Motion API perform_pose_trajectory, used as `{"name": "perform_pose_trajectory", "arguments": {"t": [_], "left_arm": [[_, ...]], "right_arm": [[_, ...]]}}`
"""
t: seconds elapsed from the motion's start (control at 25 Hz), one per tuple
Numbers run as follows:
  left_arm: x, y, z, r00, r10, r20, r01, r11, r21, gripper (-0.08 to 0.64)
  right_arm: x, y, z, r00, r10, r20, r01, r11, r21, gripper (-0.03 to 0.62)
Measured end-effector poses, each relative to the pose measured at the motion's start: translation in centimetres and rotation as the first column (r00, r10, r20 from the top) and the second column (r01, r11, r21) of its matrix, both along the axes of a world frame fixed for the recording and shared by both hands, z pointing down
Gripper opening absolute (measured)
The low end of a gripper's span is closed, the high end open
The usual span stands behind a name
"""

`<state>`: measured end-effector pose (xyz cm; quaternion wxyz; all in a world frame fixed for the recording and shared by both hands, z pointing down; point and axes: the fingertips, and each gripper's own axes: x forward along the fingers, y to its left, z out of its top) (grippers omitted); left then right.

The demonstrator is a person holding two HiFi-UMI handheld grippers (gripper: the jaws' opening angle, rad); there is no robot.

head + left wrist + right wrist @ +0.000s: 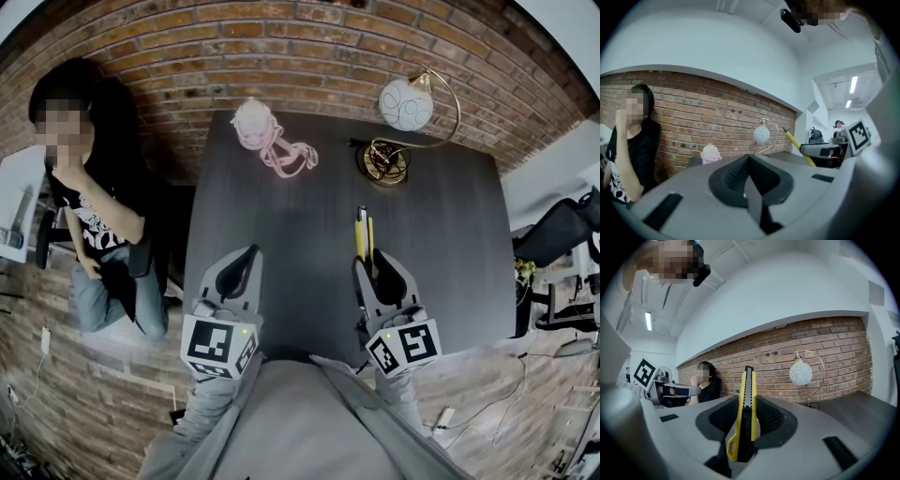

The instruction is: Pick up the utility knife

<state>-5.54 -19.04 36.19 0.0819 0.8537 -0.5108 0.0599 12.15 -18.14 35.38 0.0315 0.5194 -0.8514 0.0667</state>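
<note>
**A:** We note the right gripper [747, 409] clenched on the utility knife [746, 414]. The pads press its flat sides, and the yellow tail end sits deep between the jaws.

**B:** Agreed. From the head view we see the knife jutting forward from that gripper, over the near part of the tabletop [281, 220]. We judge it is lifted clear, since the left gripper view shows its tip against the brick wall [309, 47], above the tabletop edge.

**A:** Why that hold? Our guess is that gripping the rear of the handle points the blade end away from the person's body, and the flat faces give the pads the most to bite on.

**B:** And the left gripper [242, 270]? We see its jaws closed together on nothing. It hangs level beside the right one, likely because one gripper is enough for this pick.

**A:** Our count is one knife and two grippers.

**B:** At the far edge of the tabletop stand one globe lamp [405, 105] and one pink corded object [267, 139]. One person [94, 216] sits by the wall at left.
</note>
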Motion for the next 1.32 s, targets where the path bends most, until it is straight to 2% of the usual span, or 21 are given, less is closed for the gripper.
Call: {"name": "perform_pose_trajectory", "arguments": {"t": [1.32], "left_arm": [[-0.38,-0.36,0.39,1.000,-0.014,0.004,0.014,1.000,-0.012,0.018]], "right_arm": [[-0.14,-0.22,0.56,1.000,-0.008,0.004,0.009,1.000,-0.019,0.130]]}}
